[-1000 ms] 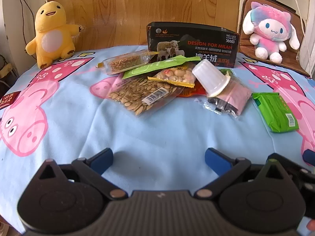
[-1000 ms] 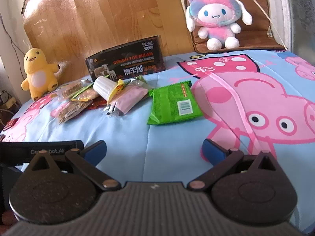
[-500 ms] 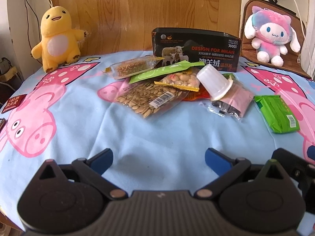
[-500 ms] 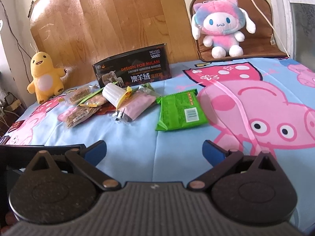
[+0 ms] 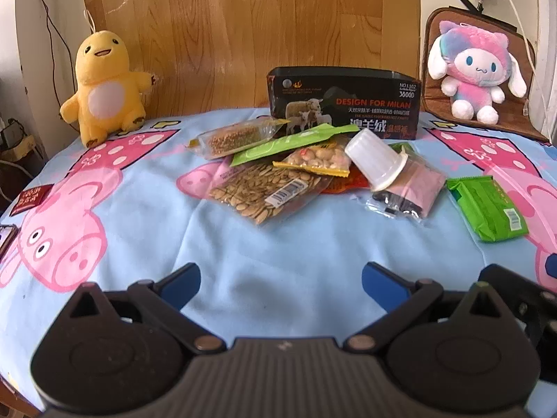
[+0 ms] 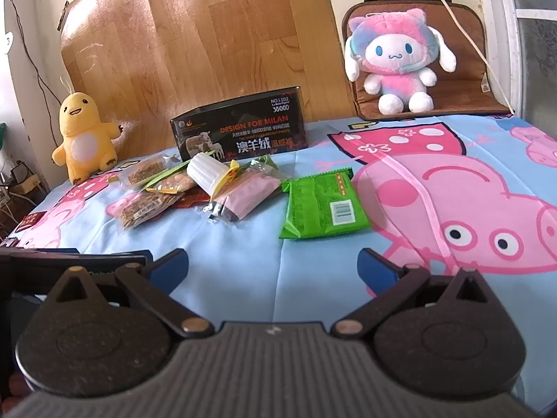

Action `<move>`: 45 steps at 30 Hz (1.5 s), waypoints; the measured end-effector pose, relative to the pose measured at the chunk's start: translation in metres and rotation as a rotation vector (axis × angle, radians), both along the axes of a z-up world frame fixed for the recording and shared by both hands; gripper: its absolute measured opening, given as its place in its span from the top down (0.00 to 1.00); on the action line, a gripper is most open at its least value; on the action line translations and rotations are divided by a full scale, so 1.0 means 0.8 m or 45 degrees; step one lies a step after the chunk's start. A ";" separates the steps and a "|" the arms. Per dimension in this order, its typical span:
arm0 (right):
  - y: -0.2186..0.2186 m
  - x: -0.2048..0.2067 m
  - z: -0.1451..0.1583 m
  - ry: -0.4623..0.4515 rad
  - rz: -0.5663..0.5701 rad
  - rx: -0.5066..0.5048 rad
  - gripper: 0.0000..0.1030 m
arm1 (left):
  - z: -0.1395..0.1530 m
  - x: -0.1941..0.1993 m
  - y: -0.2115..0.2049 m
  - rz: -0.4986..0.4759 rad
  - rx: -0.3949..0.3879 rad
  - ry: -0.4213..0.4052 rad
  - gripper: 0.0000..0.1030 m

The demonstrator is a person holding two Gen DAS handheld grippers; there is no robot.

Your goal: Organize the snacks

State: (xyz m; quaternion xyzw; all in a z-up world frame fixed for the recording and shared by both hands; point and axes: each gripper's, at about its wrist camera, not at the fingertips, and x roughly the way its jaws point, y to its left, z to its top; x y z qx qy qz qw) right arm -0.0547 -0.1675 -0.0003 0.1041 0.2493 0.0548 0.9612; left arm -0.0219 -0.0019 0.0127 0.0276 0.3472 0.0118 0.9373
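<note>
Both tools hang low over the near part of the table with their blue-tipped jaws spread wide and nothing between them: the left gripper [image 5: 281, 280] over plain blue cloth, the right gripper [image 6: 273, 264] beside it, with only bare fabric ahead of either one before the snacks begin. The light-blue cartoon-pig tablecloth [image 5: 278, 244] is slightly creased there. Taking the black cardboard box printed "DESIGN FOR MILAN" [image 5: 343, 102] as the marker, standing open-topped at the far edge against the wood-grain panel [image 5: 243, 35], the snacks lie heaped just in front of it: a clear bag of pale seeds with a barcode [image 5: 266, 191] nearest the grippers, a yellow-edged packet of peanuts [image 5: 316, 158] overlapping it, a long green sachet [image 5: 285, 144] and a clear-wrapped grain bar [image 5: 233, 137] closer to the box, and a white plastic cup on its side [image 5: 377, 162] resting on a pink packet in clear wrap [image 5: 407, 193]. A flat green wrapped packet [image 6: 322, 207] lies apart, to the right of the box and nearer the grippers, open cloth all round it. A yellow plush duck [image 5: 104, 87] sits well left of the box at the table's back edge; a pink-and-white plush bunny [image 6: 393, 59] sits well right, on a brown cushion [image 6: 463, 28].
</note>
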 end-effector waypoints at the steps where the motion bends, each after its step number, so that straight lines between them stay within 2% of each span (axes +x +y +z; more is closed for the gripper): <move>1: 0.000 -0.001 0.000 -0.003 -0.001 -0.002 0.00 | 0.000 0.000 0.000 -0.002 -0.001 -0.006 0.02; 10: -0.003 -0.001 -0.001 -0.029 -0.028 -0.014 0.00 | 0.002 -0.004 -0.004 -0.031 0.012 -0.045 0.04; 23: -0.003 0.000 -0.004 -0.038 -0.029 -0.037 0.05 | -0.001 -0.007 -0.006 -0.074 0.002 -0.060 0.08; 29: -0.003 0.000 -0.004 -0.040 -0.026 -0.040 0.12 | -0.002 -0.011 -0.009 -0.089 0.034 -0.106 0.08; 33: -0.003 0.004 -0.002 -0.042 -0.014 -0.062 0.24 | -0.001 -0.013 -0.010 -0.102 0.055 -0.134 0.10; 36: -0.017 0.013 0.001 -0.051 -0.051 -0.075 0.28 | -0.001 -0.013 -0.011 -0.123 0.060 -0.135 0.11; 39: -0.034 0.030 0.004 -0.023 -0.096 -0.066 0.27 | 0.000 -0.011 -0.013 -0.144 0.054 -0.132 0.12; 41: -0.040 0.038 0.005 -0.017 -0.109 -0.065 0.27 | 0.003 -0.008 -0.011 -0.165 0.014 -0.117 0.13; 45: -0.039 0.054 0.005 -0.006 -0.093 -0.092 0.14 | 0.007 -0.006 -0.007 -0.187 -0.056 -0.090 0.13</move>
